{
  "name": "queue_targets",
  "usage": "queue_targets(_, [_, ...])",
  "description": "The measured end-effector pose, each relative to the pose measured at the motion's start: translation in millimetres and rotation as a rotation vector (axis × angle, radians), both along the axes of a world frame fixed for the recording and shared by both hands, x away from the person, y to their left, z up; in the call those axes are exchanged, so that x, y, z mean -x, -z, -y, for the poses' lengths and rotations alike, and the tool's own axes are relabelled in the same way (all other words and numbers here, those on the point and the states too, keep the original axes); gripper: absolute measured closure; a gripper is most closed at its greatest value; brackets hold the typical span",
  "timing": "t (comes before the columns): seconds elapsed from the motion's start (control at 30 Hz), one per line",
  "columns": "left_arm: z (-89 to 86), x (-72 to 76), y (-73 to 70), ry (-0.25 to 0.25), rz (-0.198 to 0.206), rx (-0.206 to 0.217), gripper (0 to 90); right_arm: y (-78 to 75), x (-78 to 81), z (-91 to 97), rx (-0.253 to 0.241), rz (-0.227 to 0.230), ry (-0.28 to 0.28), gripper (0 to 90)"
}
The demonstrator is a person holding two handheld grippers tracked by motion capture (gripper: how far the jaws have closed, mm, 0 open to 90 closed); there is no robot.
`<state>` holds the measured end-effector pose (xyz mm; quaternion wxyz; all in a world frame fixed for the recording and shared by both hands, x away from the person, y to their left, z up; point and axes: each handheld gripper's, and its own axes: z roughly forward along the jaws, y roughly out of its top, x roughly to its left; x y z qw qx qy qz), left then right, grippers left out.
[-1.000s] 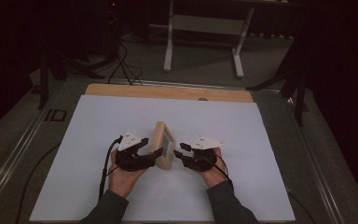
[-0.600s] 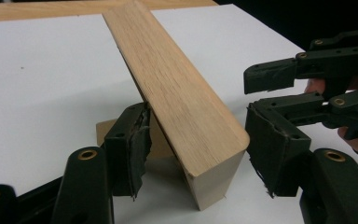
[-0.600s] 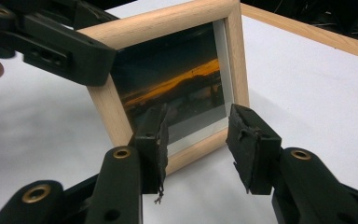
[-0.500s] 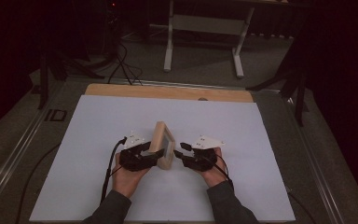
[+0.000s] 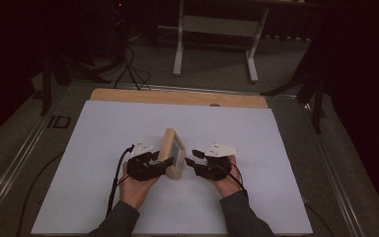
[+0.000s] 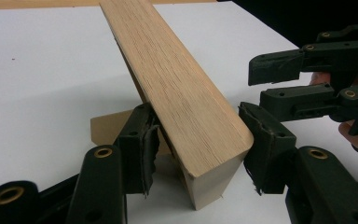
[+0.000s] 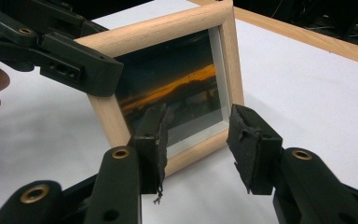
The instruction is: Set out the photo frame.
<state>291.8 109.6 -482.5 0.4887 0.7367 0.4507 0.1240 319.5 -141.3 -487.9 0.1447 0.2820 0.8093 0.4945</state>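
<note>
We have a white table (image 5: 103,128) with a strip of wood along its far edge, and near its front middle stands the 1 thing we are working on: a small wooden picture frame (image 5: 172,154) holding a dusk landscape photo behind glass.

As far as we can judge, the job is to stand the frame up on its rear stand, and that looks mostly done. The frame rests on its lower edge and leans back, and in the left gripper view a thin back stand (image 6: 109,126) spreads out behind it onto the table. What seems left is to let go and see that it stays up on its own.

The frame's glass face points toward our right gripper (image 5: 193,161), to the right of the table and slightly upward because of the lean. Its back faces our left. In the high view its long top edge runs from near us toward the far side of the table.

Our left gripper (image 5: 164,160) sits at the frame's near end with its 2 jaws apart, 1 on each side of the wooden edge; the left pad (image 6: 144,144) appears to touch, the right one stands just beside it. Our right gripper's jaws are also apart, just in front of the lower rail, clamped on nothing.
</note>
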Motion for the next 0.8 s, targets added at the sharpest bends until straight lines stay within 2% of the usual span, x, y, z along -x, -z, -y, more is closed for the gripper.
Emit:
queue_targets(0.37, [-3.2, 0.0, -1.4, -0.009, 0.002, 0.001, 56.5, -8.0, -0.9, 8.0, -0.024, 0.015, 0.016, 56.8])
queue_targets(0.67, [1.8, 3.2, -2.9, 0.022, 0.017, -0.015, 59.4, -13.4, -1.5, 12.7, -0.037, 0.019, 0.031, 56.8])
queue_targets(0.8, [5.7, 6.0, -3.2, 0.04, 0.038, -0.039, 60.3, -15.7, -1.6, 14.5, -0.041, 0.02, 0.042, 56.6])
